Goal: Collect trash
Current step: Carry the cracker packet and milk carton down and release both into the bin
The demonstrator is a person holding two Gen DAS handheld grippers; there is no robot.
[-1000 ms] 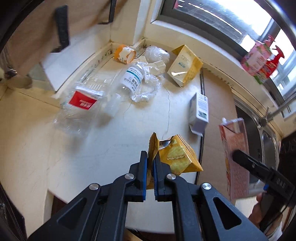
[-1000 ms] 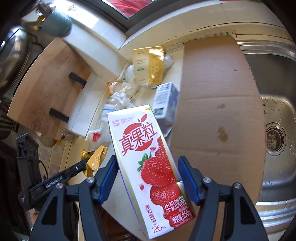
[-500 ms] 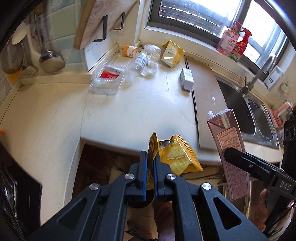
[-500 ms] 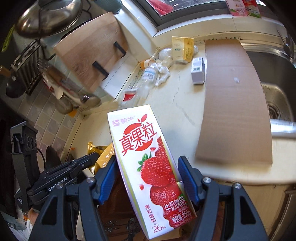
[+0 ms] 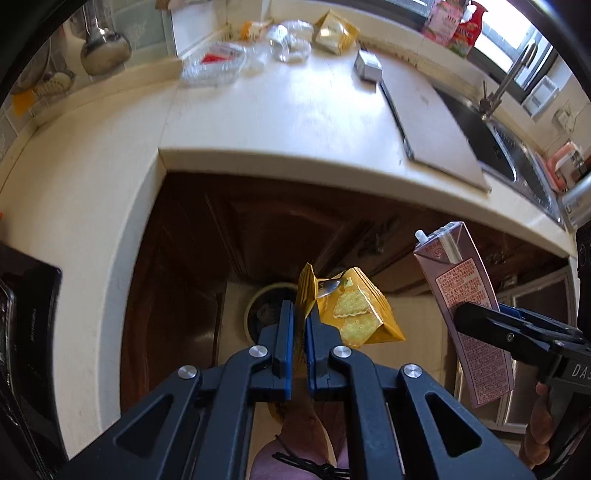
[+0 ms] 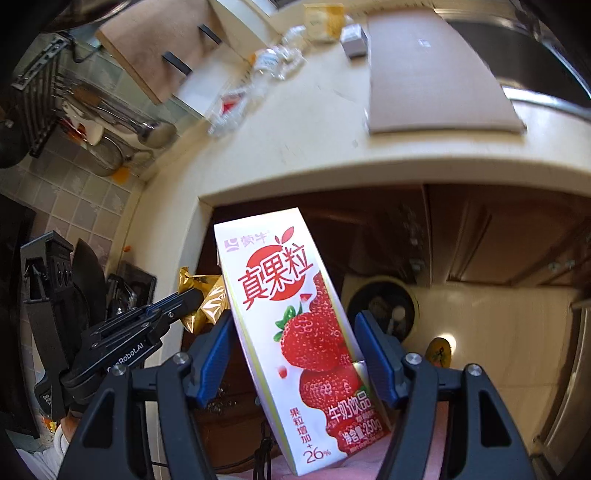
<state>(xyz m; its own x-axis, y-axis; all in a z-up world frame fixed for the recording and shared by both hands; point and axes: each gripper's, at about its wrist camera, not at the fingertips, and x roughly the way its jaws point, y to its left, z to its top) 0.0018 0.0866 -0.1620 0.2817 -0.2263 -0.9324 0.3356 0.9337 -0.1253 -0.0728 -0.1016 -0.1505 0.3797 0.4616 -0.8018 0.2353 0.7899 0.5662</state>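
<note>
**Both grippers loaded, held out past the counter edge**

Left gripper (image 5: 300,325): fingers nearly together, pinching the torn top edge of a yellow cracker wrapper (image 5: 354,314). The wrapper hangs free to the right of the fingers, crackers printed on its face.

Right gripper (image 6: 295,354): fingers spread wide, clamped on both sides of a strawberry milk carton (image 6: 295,332). The carton is tilted, top leaning left, printed front to the camera.

Both items are off the counter (image 5: 280,122), over the floor before dark wood cabinet doors (image 5: 266,229). A round bin (image 6: 384,306) stands on the pale floor below, with some contents inside, too blurred to identify.

On the counter, far corner: crushed clear plastic bottles (image 5: 218,62), a yellow pouch (image 5: 334,33), a small grey box (image 5: 367,66). A cardboard sheet (image 5: 432,122) lies beside the sink (image 5: 495,140).
</note>
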